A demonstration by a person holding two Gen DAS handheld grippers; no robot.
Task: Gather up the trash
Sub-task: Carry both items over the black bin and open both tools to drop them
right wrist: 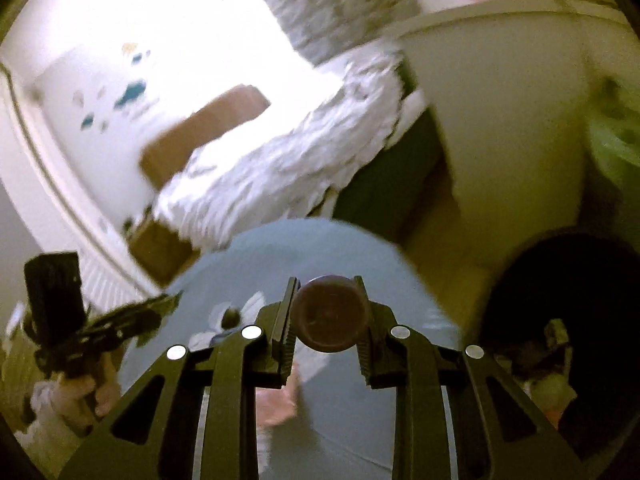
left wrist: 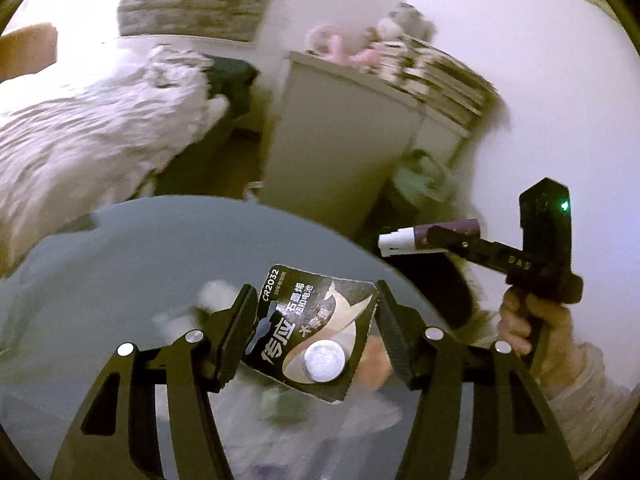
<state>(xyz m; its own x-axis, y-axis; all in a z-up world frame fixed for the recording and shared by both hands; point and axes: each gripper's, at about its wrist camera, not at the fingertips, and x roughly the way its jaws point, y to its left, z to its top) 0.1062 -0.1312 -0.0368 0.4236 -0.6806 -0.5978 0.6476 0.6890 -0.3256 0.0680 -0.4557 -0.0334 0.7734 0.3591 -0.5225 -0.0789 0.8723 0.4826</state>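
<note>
1. Left gripper point(left wrist: 316, 316) sits about half open, pads clamped on the side edges of a black CR2032 coin-battery card point(left wrist: 310, 332), held up over the round grey table point(left wrist: 140, 248).
2. Blurry white bits point(left wrist: 212, 294) lie on the table under it; can't tell what they are.
3. Right gripper point(right wrist: 329, 312) is squeezed narrow on a purple tube with a white cap point(left wrist: 416, 238), off the table's right edge.
4. Dark bin point(right wrist: 568, 280) stands beside the table on the right.
</note>
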